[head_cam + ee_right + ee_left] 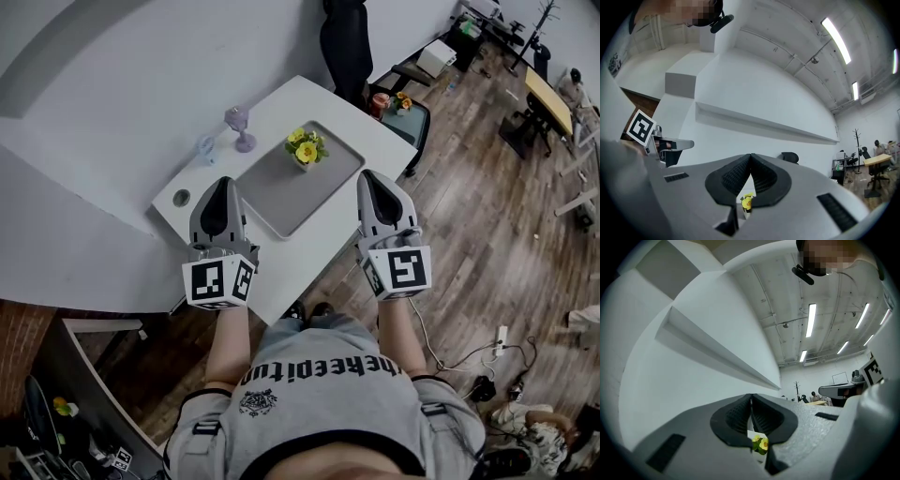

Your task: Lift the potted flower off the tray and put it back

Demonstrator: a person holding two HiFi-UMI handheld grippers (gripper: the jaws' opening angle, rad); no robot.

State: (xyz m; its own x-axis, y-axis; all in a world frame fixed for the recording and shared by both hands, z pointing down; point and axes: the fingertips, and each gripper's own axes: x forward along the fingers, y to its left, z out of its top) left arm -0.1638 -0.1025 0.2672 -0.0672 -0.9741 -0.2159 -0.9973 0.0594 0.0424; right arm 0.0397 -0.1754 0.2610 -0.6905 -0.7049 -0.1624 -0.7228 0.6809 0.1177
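The potted flower (306, 147) stands upright at the far end of the grey tray (281, 197) on the white tabletop (281, 103). The left gripper (223, 184) and right gripper (369, 176) hover on either side of the tray's near end, well short of the pot, each with its fingers pressed together on nothing. If they go in closed, they would likely shove the small pot over or off the tray. A late, high pinch could crush the blooms, and a wide left reach might clip the purple goblet (239, 127)
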